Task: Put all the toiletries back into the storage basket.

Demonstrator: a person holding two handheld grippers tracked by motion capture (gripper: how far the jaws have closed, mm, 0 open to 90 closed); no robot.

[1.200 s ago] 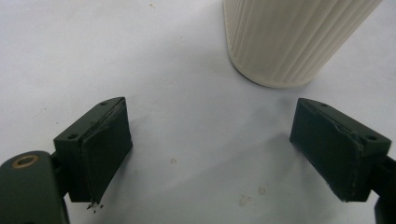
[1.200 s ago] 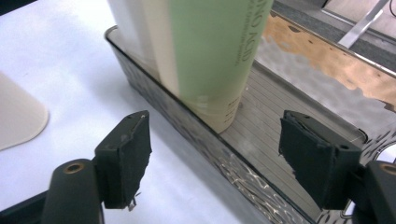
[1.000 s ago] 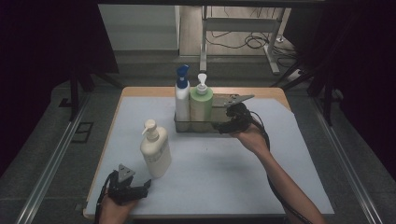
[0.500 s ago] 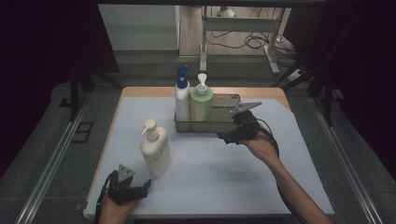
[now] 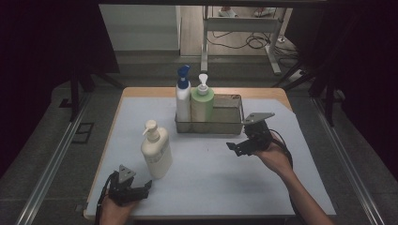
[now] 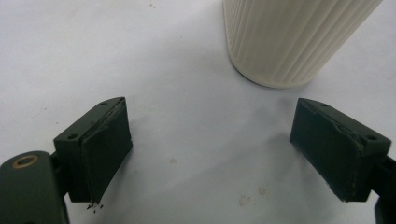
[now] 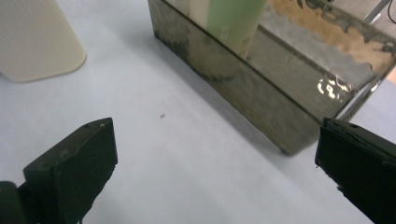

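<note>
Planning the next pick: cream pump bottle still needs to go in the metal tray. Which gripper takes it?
Left, probably. The left gripper sits open right beside the cream pump bottle, whose base shows just beyond its jaws. The right gripper is open and empty too, but farther off, in front of the metal tray.

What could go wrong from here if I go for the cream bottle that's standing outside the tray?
1. The cream pump bottle is tall and stands free on the table; a push high up from the open left claw could tip it.
2. The right claw, open and empty, hovers beside the metal tray; swinging across, it may clip the tray's wall.
3. The tray already holds the blue-capped bottle and the green bottle at its left end, so a careless placement might knock them.
</note>
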